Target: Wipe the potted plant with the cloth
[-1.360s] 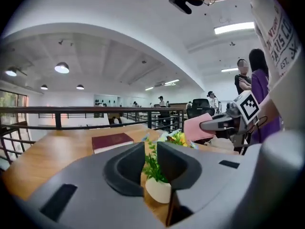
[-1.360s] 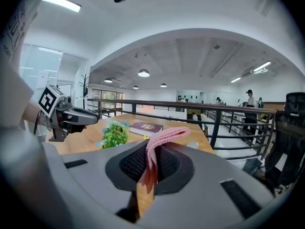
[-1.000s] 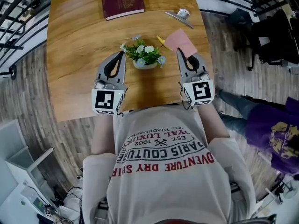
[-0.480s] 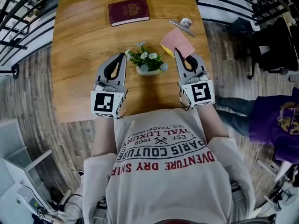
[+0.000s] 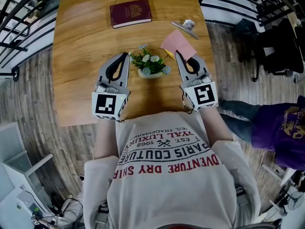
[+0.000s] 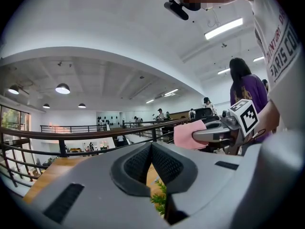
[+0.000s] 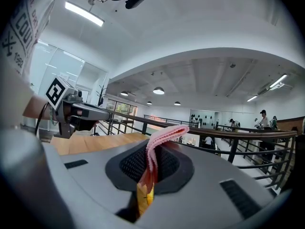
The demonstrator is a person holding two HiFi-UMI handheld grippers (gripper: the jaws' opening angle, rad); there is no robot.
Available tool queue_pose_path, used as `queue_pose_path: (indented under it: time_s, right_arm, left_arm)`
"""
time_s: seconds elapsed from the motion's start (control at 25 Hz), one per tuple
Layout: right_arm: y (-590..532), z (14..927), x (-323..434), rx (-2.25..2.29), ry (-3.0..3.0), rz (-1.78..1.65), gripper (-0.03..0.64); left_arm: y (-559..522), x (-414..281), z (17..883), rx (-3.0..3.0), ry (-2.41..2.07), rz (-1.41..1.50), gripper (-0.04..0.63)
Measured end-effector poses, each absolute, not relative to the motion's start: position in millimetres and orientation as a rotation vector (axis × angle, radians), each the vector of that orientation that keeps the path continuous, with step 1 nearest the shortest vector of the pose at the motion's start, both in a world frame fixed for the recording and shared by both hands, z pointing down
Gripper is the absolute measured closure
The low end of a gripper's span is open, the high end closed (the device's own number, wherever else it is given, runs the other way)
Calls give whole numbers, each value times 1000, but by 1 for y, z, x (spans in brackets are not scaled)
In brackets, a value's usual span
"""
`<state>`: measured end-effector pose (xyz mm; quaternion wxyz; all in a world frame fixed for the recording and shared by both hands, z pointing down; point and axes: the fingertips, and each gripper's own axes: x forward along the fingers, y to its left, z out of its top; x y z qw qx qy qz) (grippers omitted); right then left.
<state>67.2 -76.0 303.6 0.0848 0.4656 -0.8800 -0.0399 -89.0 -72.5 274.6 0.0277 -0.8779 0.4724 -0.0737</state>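
Cloth (image 5: 177, 44): soft pink square, pinched by right hand-held gripper (image 5: 178, 54).
Left hand-held gripper (image 5: 126, 55): jaws together, empty.
Pot (image 5: 149, 74): small, pale, holding leafy white-flowered plant (image 5: 148, 61) on wood-grain desk (image 5: 81, 37).

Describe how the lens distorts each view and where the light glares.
Head view: the table edges bow outward, light is even, shadows faint. Left gripper view: dark round border, the railing arcs, the ceiling strip light glares white. Right gripper view: same round border and curved railing; the cloth up close looks crisp.
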Motion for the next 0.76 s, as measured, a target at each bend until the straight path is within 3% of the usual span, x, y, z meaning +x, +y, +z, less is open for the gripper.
queue_pose_path:
  time_s: [0.76]
  right_arm:
    - [-56,306,64,1386,-2612,-104,581]
  left_arm:
    - [-55,-81,278,-2710,1422,-288,578]
